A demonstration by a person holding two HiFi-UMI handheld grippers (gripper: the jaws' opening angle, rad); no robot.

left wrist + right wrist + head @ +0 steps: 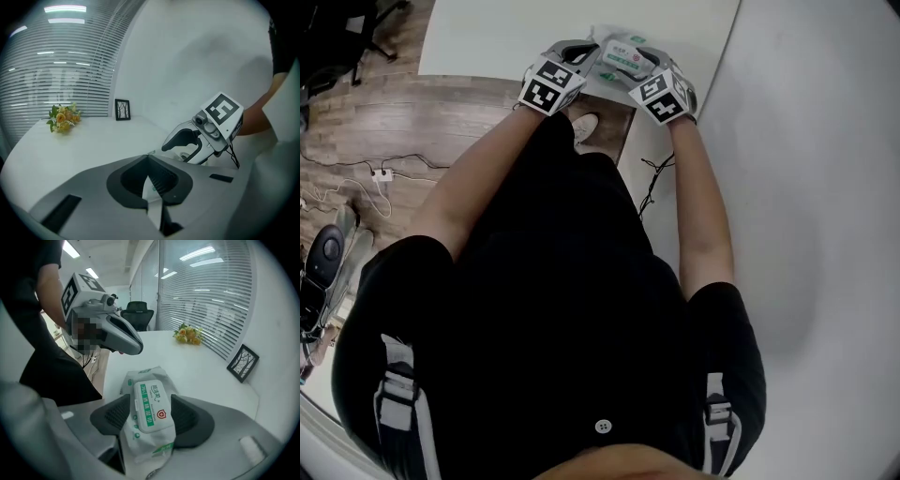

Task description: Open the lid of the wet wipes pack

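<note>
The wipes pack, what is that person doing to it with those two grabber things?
A person is working on a wet wipes pack on the white table with two hand-held grippers. The left gripper has its jaws closed on a thin white flap, apparently the pack's edge. The right gripper has its jaws open on either side of the pack. The lid is not open yet.

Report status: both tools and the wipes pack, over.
Left tool shut on edge of white green-printed soft wet wipes pack. Right tool open, straddling pack. White rectangular plastic lid closed, nothing over it.
</note>
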